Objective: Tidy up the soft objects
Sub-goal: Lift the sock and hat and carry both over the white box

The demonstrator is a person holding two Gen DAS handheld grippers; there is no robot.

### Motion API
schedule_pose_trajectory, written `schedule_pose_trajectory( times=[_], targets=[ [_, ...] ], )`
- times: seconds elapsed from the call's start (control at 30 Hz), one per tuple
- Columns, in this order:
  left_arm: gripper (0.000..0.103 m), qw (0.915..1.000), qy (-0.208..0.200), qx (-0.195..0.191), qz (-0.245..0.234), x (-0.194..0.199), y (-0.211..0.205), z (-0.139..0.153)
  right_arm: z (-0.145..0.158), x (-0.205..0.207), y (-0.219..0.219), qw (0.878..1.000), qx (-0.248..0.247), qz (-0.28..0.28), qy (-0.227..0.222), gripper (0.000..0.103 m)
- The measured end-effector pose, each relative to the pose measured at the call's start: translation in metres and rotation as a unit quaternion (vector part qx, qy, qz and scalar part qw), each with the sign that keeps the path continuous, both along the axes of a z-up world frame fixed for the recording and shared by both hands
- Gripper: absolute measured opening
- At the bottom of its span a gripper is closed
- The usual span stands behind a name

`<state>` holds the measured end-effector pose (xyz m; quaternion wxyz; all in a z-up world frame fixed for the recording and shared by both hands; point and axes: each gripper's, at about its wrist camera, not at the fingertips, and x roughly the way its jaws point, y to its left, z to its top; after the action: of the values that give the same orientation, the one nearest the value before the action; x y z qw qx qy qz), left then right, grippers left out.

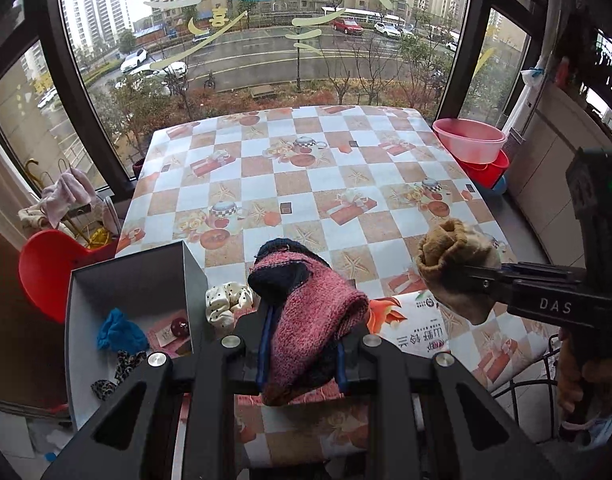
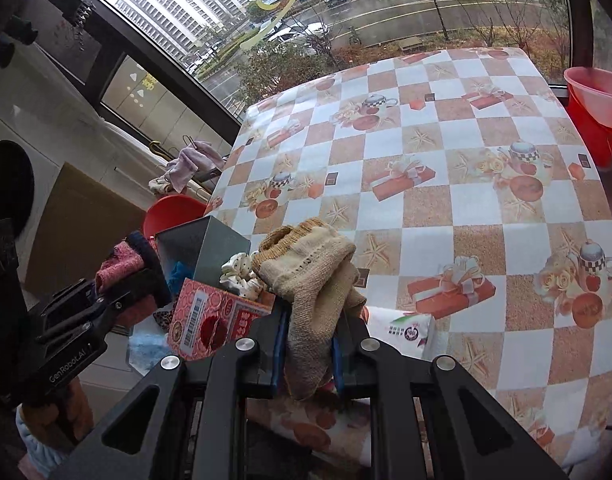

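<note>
- Left gripper (image 1: 302, 344) clamped on a pink and navy knitted sock (image 1: 306, 312); jaws closed to the thickness of the fabric; sock held just right of the grey box (image 1: 194, 280), above the table edge
- Right gripper (image 2: 306, 352) pinching a tan knitted sock (image 2: 310, 280) the same way; held further right of the box, clear of the checked tablecloth (image 2: 466, 208)
- Inside the box: a blue scrunchie (image 1: 120, 330), a leopard-print one (image 1: 118, 368); a white dotted scrunchie (image 1: 226, 300) lies just outside its right wall
- Judgement: both socks light, limp, not fragile; they droop and fold over the jaws; a mid-body pinch holds well, loose ends may snag on the box rim
- White tissue pack (image 2: 410, 330) lies on the cloth, right of the box
</note>
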<state>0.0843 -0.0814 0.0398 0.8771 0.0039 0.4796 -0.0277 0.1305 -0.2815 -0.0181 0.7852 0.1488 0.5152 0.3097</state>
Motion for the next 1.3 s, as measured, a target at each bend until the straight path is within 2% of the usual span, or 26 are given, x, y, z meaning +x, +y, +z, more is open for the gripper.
schedule_pose_trajectory(
  times=[0.27, 0.47, 0.7, 1.3],
  targets=[
    [0.026, 0.9997, -0.024, -0.007, 0.001, -0.060, -0.006, -0.010, -0.016, -0.049, -0.002, 1.000, 0.001, 0.003, 0.001, 0.019],
    [0.026, 0.9994, -0.030, -0.014, 0.009, -0.089, -0.005, -0.026, -0.036, -0.072, -0.002, 1.000, 0.003, 0.000, 0.012, 0.019],
    [0.026, 0.9995, -0.018, -0.017, 0.017, -0.102, -0.002, -0.044, -0.050, -0.084, -0.002, 1.000, 0.004, -0.004, 0.025, 0.019],
    [0.026, 0.9995, -0.018, -0.009, 0.025, -0.107, 0.008, -0.045, -0.050, -0.082, 0.005, 1.000, 0.012, -0.002, 0.025, 0.019]
  ],
)
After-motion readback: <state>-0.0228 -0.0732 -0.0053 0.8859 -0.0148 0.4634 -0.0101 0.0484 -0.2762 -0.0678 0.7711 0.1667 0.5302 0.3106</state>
